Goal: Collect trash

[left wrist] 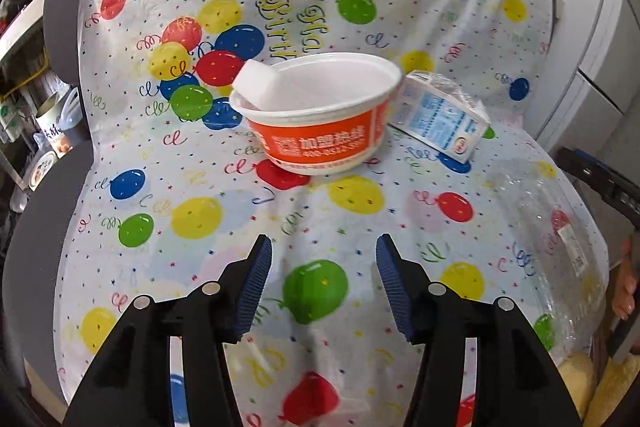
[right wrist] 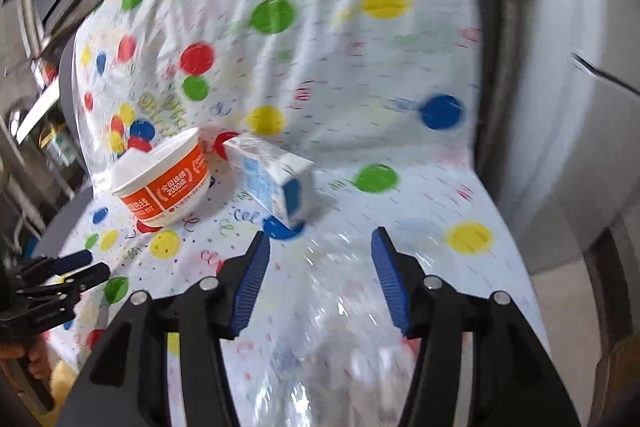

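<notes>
Your left gripper (left wrist: 323, 255) stood released, blue pads (left wrist: 256, 287) apart, nothing between them; beneath it lay only the balloon-print cloth (left wrist: 200, 219) draped over a chair seat.

Your right gripper (right wrist: 318, 247) was likewise released, jaws wide. A clear plastic tray (right wrist: 320, 307) lay flat on the cloth directly under and between its fingers, but the pads (right wrist: 250, 287) did not press on it; the view there was blurred, so whether they touched it could not be told. In the left view the same tray (left wrist: 560, 259) sat on the seat's right edge, well apart from your left gripper.

From the right view your left gripper (right wrist: 86, 267) showed at the left edge, low over the seat's front corner, with your hand (right wrist: 24, 359) behind it.

Farther back, near the crease where seat meets backrest:
- An orange-and-white bowl (left wrist: 320, 115) stood upright, a white lid piece (left wrist: 260, 83) tipped inside against its left rim.
- A blue-and-white carton (left wrist: 440, 115) lay on its side just to the right of the bowl, close to it or touching it; contact could not be told.

In the right view the bowl (right wrist: 164, 183) sat left of the carton (right wrist: 276, 179), both beyond the tray.

Farthest, the cloth ran up the backrest. White cabinet fronts (left wrist: 600, 67) stood to the right, cluttered shelves (left wrist: 36, 115) to the left.
</notes>
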Demonstrator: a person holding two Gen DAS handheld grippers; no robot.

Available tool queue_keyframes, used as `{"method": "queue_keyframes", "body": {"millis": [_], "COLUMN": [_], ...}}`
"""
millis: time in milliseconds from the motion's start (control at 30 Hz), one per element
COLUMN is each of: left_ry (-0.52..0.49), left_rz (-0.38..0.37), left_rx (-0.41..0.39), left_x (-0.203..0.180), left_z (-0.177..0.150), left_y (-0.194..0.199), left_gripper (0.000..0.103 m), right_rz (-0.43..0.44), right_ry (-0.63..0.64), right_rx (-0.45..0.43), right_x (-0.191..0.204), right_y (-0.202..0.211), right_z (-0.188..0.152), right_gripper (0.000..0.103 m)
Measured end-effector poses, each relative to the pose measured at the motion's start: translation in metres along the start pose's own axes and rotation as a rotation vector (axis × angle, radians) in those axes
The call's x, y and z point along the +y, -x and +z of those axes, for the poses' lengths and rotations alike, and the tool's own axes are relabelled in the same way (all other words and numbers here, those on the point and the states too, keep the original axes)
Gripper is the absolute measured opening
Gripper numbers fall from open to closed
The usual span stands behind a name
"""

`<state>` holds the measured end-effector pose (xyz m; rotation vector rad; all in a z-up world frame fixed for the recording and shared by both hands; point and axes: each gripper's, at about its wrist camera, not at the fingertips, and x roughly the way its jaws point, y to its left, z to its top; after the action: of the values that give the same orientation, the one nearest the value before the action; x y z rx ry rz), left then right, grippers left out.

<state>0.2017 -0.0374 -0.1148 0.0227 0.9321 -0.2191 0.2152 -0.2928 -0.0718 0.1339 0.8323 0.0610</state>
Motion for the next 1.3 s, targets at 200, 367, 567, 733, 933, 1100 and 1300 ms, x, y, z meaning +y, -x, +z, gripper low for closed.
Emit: {"method": "queue_keyframes", "body": {"millis": [200, 367, 567, 733, 933, 1100, 1300], "left_ry": [-0.001, -0.02, -0.035, -0.033, -0.012, -0.008, -0.06], "left_rz": [0.016, 0.015, 0.024, 0.033, 0.031, 0.033, -0.02], "left_rx": [0.023, 0.033, 0.043, 0.064, 0.052, 0.044, 0.06], "left_x": [0.009, 0.006, -0.001, -0.004, -0.003, -0.006, -0.035], "left_z": [0.012, 0.02, 0.026, 0.028, 0.024, 0.013, -0.008], "left_y": [-0.019, -0.032, -0.043, -0.045, -0.03, -0.011, 0.0], "left_gripper": [0.065, 0.067, 0.067, 0.067, 0.067, 0.067, 0.067], "right_rz": [0.016, 0.027, 0.025, -0.003, -0.026, 0.005, -0.043], "right_ry": [0.063, 0.076, 0.12, 0.208, 0.254, 0.208, 0.145], "right_rx": [0.035, 0.063, 0.119, 0.161, 0.076, -0.031, -0.086], "right_x": [0.016, 0.015, 0.021, 0.036, 0.052, 0.055, 0.026], "right_y": [-0.053, -0.086, -0.113, -0.121, -0.091, -0.04, 0.038], "right_z": [0.021, 0.036, 0.044, 0.039, 0.03, 0.028, 0.016], "right_gripper": [0.062, 0.07, 0.071, 0.05, 0.045, 0.045, 0.045]}}
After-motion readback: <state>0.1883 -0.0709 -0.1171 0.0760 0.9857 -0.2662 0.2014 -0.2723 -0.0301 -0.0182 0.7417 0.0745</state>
